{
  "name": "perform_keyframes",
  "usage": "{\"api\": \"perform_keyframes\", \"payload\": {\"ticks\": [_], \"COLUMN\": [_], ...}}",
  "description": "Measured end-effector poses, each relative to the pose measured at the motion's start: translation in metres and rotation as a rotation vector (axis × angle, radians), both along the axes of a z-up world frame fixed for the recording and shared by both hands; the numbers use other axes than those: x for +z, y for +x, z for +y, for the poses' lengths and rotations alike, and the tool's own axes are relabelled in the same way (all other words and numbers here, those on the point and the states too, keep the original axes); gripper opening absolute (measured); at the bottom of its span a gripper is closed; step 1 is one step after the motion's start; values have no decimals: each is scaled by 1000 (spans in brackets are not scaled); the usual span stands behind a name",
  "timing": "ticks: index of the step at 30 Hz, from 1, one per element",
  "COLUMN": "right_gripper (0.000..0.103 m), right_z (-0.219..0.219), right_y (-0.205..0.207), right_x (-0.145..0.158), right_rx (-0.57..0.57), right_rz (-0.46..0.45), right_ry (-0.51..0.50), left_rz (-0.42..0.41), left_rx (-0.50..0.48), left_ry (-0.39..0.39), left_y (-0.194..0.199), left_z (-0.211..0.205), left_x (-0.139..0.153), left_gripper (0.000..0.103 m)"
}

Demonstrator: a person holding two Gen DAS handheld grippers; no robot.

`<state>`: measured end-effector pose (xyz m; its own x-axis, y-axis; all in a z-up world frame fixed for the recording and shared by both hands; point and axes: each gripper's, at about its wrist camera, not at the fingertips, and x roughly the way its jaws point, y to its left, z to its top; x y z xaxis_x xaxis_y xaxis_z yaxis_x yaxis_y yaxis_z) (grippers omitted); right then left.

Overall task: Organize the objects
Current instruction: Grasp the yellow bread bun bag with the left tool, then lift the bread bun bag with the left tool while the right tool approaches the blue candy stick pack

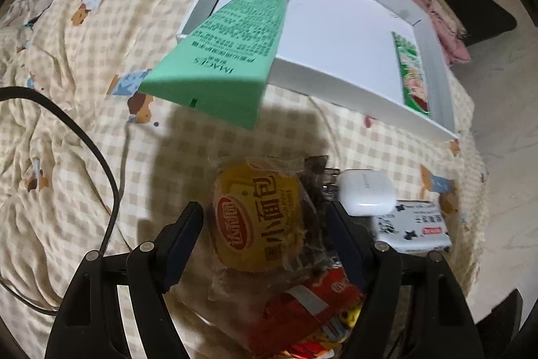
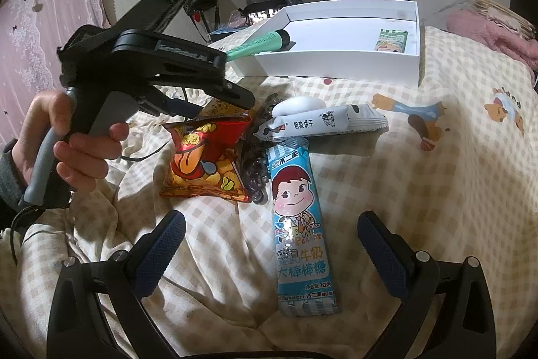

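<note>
My left gripper (image 1: 265,217) is open, its fingers either side of a yellow bread packet (image 1: 259,217) on the bed. A red snack bag (image 1: 302,308) lies under it, also in the right wrist view (image 2: 205,160). A green tube (image 1: 235,36) leans over the edge of the white box (image 1: 339,83); a green sachet (image 1: 412,76) lies inside. My right gripper (image 2: 269,244) is open above a blue lollipop packet (image 2: 299,224). A white biscuit packet (image 2: 319,123) and a white earbud case (image 2: 299,103) lie beyond. The left gripper (image 2: 188,105) shows above the red bag.
A checked bedsheet with bear prints (image 1: 84,140) covers the bed. A black cable (image 1: 97,157) runs across it at the left. A dark crinkled wrapper (image 2: 255,164) lies between the red bag and the blue packet. Pink fabric (image 2: 491,36) sits at the far right.
</note>
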<state>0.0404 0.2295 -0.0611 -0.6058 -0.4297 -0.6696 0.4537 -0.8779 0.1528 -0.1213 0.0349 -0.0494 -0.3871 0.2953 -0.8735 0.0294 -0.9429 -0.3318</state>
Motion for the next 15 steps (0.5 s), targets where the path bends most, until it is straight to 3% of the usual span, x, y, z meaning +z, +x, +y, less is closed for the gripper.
{"api": "perform_keyframes", "payload": {"ticks": [2, 3, 6, 12, 15], "right_gripper": [103, 103, 103, 103, 103], "right_z": [0, 0, -1, -1, -1], "right_y": [0, 0, 0, 0, 0], "right_x": [0, 0, 0, -1, -1], "right_rx": [0, 0, 0, 1, 1], "right_rz": [-1, -1, -1, -5, -6], "right_ry": [0, 0, 0, -4, -6], "left_rz": [1, 3, 18, 118, 184], "left_rx": [3, -3, -8, -31, -17], "left_ry": [-4, -7, -11, 33, 16], "left_y": [1, 2, 9, 38, 48], "left_z": [-2, -2, -9, -35, -48], "left_x": [-2, -3, 3, 30, 37], "left_gripper": [76, 62, 57, 56, 56]}}
